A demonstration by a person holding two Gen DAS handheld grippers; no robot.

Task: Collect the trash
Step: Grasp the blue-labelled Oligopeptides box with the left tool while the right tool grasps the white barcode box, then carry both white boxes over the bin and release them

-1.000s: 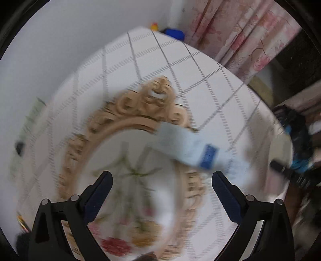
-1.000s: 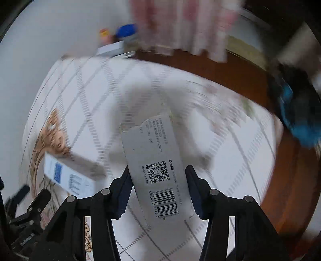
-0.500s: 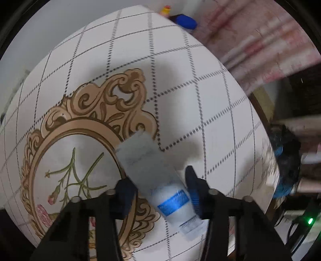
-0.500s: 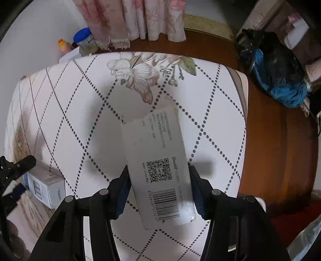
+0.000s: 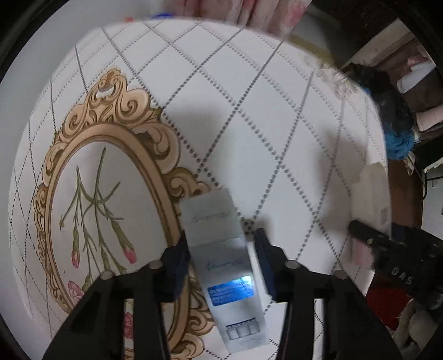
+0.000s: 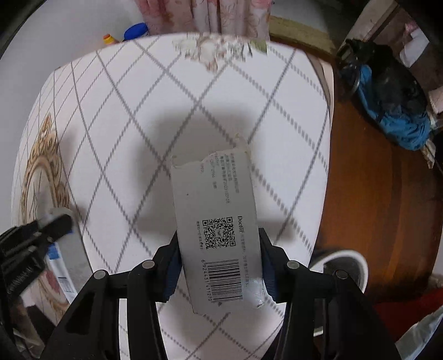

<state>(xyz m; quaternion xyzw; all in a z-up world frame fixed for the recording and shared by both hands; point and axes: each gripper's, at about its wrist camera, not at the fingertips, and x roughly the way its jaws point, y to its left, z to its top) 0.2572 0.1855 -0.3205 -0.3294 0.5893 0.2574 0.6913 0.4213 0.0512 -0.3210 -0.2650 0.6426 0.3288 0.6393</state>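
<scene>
My left gripper (image 5: 223,253) is shut on a white box with a blue label (image 5: 224,257) and holds it over the white table with the diamond pattern (image 5: 249,97). My right gripper (image 6: 218,257) is shut on a torn grey carton with a barcode and QR code (image 6: 217,221), held above the same table (image 6: 166,110). The right gripper and its carton also show at the right edge of the left wrist view (image 5: 387,249). The left gripper and its box show at the left edge of the right wrist view (image 6: 41,235).
A gold ornate oval with flowers (image 5: 105,193) is printed on the table. A black and blue bag (image 6: 387,105) lies on the brown wooden floor (image 6: 373,207). A white round bin (image 6: 343,265) stands below the table's right edge. Pink curtains (image 6: 207,13) and small bottles (image 6: 133,31) are at the back.
The left gripper went from open around the white box to shut on it and has lifted it. The right gripper keeps its hold on the grey carton and has shifted a little.
</scene>
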